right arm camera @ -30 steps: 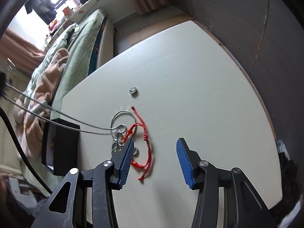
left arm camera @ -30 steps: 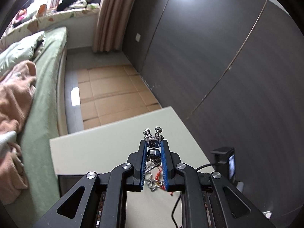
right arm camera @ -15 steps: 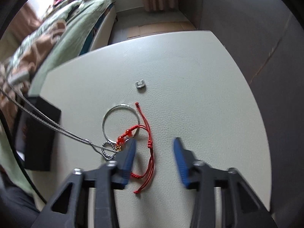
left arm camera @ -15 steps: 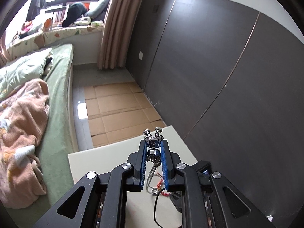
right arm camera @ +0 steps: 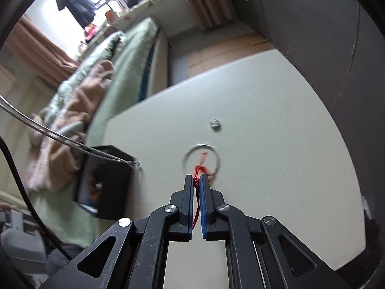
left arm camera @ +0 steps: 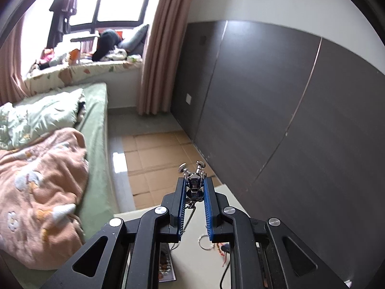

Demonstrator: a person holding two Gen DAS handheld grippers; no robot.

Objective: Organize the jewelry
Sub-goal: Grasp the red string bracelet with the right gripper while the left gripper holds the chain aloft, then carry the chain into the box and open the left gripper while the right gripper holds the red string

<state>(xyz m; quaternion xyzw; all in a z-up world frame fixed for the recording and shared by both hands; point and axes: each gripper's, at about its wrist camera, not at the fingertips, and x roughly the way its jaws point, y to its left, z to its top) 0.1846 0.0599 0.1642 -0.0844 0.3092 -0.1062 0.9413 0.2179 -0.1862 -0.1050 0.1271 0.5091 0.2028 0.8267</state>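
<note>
Above table (right arm camera: pixel 276 120): right gripper (right arm camera: pixel 196 180) clamps red cord (right arm camera: pixel 196 179); left gripper (left arm camera: pixel 195 187) grips metal pendant (left arm camera: pixel 195 185).

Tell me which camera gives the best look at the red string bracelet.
The right wrist view. There the red string bracelet is pinched between the right gripper's blue pads, its loose end over the silver ring on the table. The left wrist view shows only a red scrap low behind its own gripper frame.
</note>
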